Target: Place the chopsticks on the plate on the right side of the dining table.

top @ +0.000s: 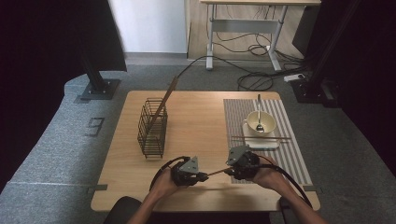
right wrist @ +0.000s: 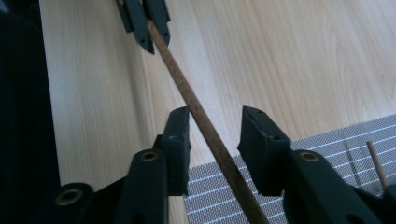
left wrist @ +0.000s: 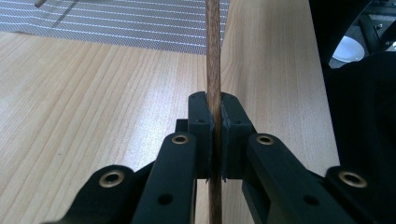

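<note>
One chopstick (top: pixel 216 172) spans both grippers, low centre of frame above the counter (top: pixel 196 121): left gripper (left wrist: pixel 214 140) fingers clamp it, right gripper (right wrist: pixel 215 140) fingers stand apart around it.

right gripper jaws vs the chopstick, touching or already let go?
Cannot tell. In the right gripper view the right gripper stands open; the chopstick passes between the jaws, close against one, clear of the other.

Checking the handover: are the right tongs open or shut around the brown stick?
Open. In the right gripper view the right tongs stand apart, with gaps beside the stick; the left tongs clamp it.
</note>
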The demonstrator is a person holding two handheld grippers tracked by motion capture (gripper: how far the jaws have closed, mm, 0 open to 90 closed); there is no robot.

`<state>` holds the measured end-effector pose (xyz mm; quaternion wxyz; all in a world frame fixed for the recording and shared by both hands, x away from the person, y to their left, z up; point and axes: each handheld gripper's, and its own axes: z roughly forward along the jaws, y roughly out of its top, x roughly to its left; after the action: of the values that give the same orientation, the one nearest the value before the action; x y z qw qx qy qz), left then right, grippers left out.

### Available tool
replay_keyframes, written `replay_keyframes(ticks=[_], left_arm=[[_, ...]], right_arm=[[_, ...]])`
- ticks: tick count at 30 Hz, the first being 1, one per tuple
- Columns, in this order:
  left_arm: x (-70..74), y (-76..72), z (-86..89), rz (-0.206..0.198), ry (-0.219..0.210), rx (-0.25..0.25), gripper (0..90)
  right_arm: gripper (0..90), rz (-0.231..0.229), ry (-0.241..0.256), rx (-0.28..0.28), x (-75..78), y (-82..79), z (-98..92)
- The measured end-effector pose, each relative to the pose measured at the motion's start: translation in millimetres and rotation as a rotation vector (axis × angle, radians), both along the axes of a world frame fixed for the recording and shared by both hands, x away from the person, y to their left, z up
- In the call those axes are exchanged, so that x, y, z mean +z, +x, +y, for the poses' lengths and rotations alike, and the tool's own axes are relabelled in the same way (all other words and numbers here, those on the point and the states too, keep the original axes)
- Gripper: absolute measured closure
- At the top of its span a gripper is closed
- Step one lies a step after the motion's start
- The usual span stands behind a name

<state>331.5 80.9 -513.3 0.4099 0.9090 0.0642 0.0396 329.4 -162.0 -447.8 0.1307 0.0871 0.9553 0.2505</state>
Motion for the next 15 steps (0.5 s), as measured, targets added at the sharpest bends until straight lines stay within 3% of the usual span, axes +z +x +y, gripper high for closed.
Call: replay_keyframes(ticks=[7, 10, 14, 15], left_arm=[[-0.1, -0.5, -0.6, -0.009, 0.009, -0.005, 84.7], [-0.8, 0.6, 0.7, -0.016, -0.001, 0.023, 81.3], [-0.3, 2.6, 3.0, -0.014, -0.032, 0.066, 71.1], [0.2, 3.0, 3.4, -0.017, -0.036, 0.08, 61.6]], right_arm=[[72.4, 0.006, -0.048, 0.04, -1.8, -1.3, 0.9], [77.2, 0.025, -0.06, 0.066, -1.7, -3.0, 1.3], [82.8, 0.067, -0.048, 0.097, -1.2, -4.9, 1.5], [82.9, 0.068, -0.044, 0.097, -1.0, -6.1, 2.1]])
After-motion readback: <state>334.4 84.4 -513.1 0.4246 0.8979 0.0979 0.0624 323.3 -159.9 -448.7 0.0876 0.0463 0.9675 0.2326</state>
